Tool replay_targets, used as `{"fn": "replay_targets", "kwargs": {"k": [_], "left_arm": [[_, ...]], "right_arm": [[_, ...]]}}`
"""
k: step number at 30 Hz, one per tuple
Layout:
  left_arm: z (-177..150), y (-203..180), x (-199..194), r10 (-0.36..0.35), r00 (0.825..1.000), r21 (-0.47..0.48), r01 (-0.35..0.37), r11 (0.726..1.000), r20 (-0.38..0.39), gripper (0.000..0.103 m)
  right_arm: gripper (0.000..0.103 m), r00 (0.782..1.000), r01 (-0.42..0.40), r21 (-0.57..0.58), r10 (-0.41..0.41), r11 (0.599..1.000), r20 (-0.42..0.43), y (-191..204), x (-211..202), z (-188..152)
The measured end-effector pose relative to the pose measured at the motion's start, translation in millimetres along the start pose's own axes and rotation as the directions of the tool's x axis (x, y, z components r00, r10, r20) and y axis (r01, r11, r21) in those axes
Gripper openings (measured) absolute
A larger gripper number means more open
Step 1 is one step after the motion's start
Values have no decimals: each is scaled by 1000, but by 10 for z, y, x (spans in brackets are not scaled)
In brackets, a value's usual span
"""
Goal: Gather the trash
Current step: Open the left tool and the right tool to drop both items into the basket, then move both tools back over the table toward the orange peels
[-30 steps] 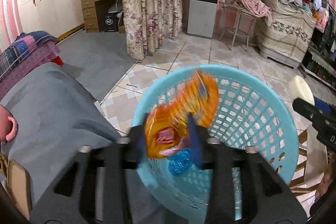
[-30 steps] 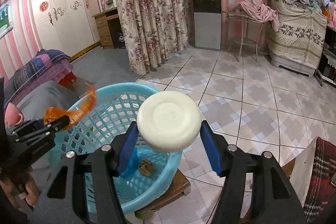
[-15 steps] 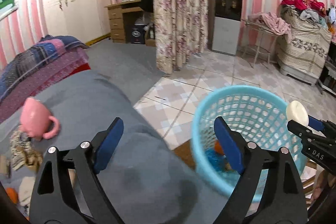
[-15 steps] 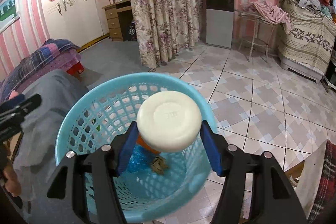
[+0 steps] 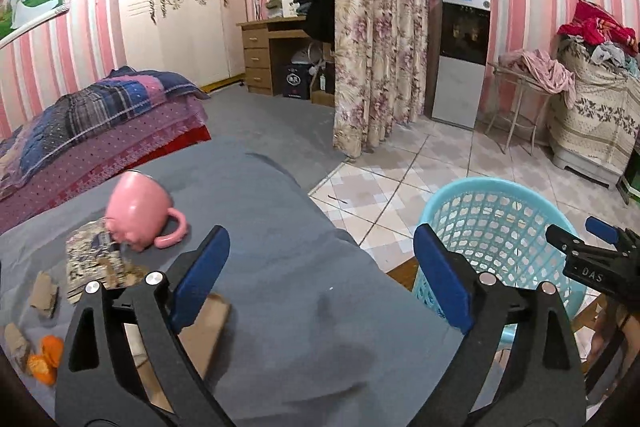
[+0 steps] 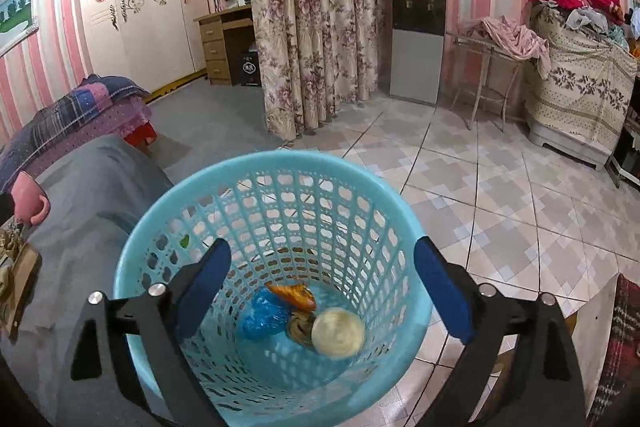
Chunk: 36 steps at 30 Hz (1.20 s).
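Left wrist view: the left tool (image 5: 320, 267), jaws just opened wide with nothing between them, points over the grey-covered bench (image 5: 288, 291), where a tipped pink mug (image 5: 138, 213), a patterned wrapper (image 5: 94, 261), torn cardboard scraps (image 5: 44, 293) and orange peel (image 5: 48, 353) lie; the blue basket (image 5: 496, 227) stands beside the bench's right edge. Right wrist view: the right tool (image 6: 322, 281), jaws likewise just released and empty, hangs above the basket (image 6: 256, 167), whose bottom holds a round white lid (image 6: 338, 333), a crumpled blue wrapper (image 6: 264, 317) and an orange wrapper (image 6: 294, 295). Step in hand, as judged: a drop-off is complete. The next move calls for carrying the left tool to the bench litter, straddling one scrap, and closing without disturbing the mug.
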<state>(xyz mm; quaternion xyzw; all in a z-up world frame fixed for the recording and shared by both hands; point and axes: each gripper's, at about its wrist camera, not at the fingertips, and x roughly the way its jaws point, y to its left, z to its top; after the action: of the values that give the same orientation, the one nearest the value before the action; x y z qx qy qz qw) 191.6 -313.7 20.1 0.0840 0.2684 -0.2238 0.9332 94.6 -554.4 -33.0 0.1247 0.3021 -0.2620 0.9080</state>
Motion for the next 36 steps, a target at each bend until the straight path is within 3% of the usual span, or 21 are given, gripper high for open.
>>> {"fn": "replay_targets", "kwargs": {"k": [6,17,23,36], "left_arm": [[-75,138,-352,37,998,-2,-37,999,43,97],[-350,829,-976,145,988,-119,-138,983,51,97],[-696,1325,-1286,248,969,-174,-242,955,15,97],[-1123,2310,-1657,381,923,-287,-380,879,-56,97]], "right_arm": [[93,999,-25,-42,27,999,43,196,-212,43],[93,974,-204,-163,217,965,66,904,-640,-95],[93,957,-262,-236,284,936,65,1313,-818,-177],[93,922,-359,-317,386,878,26,2080,-994,-419]]}}
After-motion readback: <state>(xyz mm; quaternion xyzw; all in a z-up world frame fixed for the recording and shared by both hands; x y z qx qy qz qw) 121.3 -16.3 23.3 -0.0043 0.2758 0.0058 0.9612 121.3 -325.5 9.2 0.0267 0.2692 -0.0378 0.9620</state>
